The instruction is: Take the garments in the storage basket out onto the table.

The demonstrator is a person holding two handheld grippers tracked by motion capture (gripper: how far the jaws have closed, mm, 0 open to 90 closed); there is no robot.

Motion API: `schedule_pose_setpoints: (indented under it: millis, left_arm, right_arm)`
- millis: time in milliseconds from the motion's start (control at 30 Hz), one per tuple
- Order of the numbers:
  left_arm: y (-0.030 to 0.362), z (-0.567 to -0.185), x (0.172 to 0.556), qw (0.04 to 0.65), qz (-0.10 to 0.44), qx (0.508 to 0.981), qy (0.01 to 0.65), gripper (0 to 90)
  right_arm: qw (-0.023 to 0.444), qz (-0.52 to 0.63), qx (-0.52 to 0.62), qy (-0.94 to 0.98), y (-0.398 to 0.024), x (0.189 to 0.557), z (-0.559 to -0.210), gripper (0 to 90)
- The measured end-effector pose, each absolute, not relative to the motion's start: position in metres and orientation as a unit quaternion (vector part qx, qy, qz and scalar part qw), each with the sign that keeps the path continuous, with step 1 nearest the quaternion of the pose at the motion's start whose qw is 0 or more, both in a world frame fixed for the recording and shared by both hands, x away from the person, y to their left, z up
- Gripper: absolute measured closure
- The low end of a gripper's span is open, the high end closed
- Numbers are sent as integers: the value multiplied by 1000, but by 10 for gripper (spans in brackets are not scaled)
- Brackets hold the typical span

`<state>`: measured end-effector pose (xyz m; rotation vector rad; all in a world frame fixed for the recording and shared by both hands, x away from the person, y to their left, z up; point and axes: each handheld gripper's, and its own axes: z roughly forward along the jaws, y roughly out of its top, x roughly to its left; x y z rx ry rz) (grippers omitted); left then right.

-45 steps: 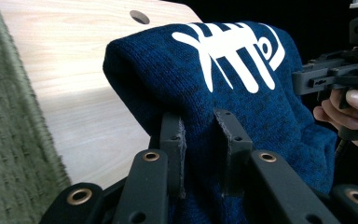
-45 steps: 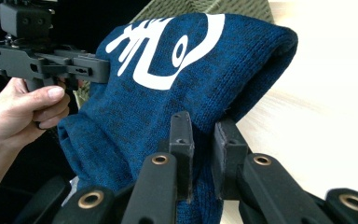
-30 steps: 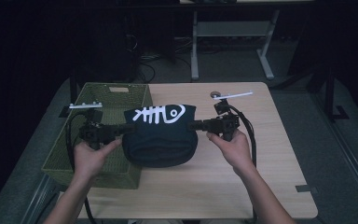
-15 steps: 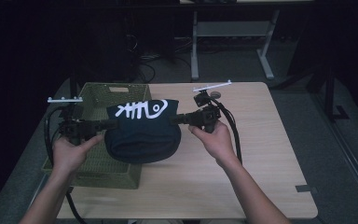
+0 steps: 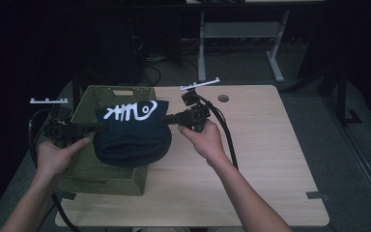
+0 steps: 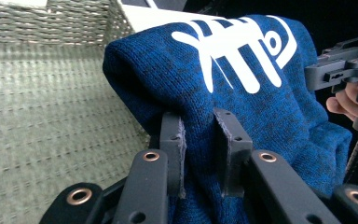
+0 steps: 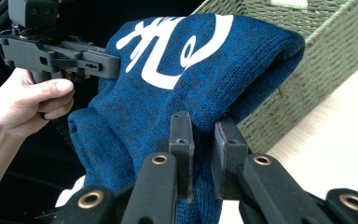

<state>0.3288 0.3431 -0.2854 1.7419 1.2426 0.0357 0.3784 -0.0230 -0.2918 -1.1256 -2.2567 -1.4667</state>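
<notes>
A dark room surrounds one pale wooden table, which fills the middle and lower part of the high view. Behind it, at the upper centre, stands the white frame of a second table, with loose cables on the floor beside it.

One green woven basket sits on the table's left end, at the left of the frame. A folded blue sweater with a white fishbone print hangs above the basket's right half, its lower fold over the basket's right rim. It is the single garment in view.

Two grippers hold it, one at each side. The left gripper, at the frame's left edge, has its jaws nearly together, pinching a fold of the knit; in its own view the fabric is squeezed between the two pads, with the basket's inside wall at the left. The right gripper, left of centre, is likewise clamped on the sweater's other edge; in its own view the cloth bunches between the pads, and the basket's outer wall rises at the upper right.

A small round grommet lies in the tabletop at the upper centre. Two dark tape marks sit near the front edge, one at the lower right. A black cable trails from the right gripper across the table.
</notes>
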Motion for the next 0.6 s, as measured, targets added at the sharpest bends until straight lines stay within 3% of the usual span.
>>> schedule_pose_setpoints:
  millis: [600]
  left_arm:
    - [375, -286, 333, 467, 22, 710, 526, 752]
  right_arm:
    - [130, -501, -374, -770, 15, 389, -296, 795]
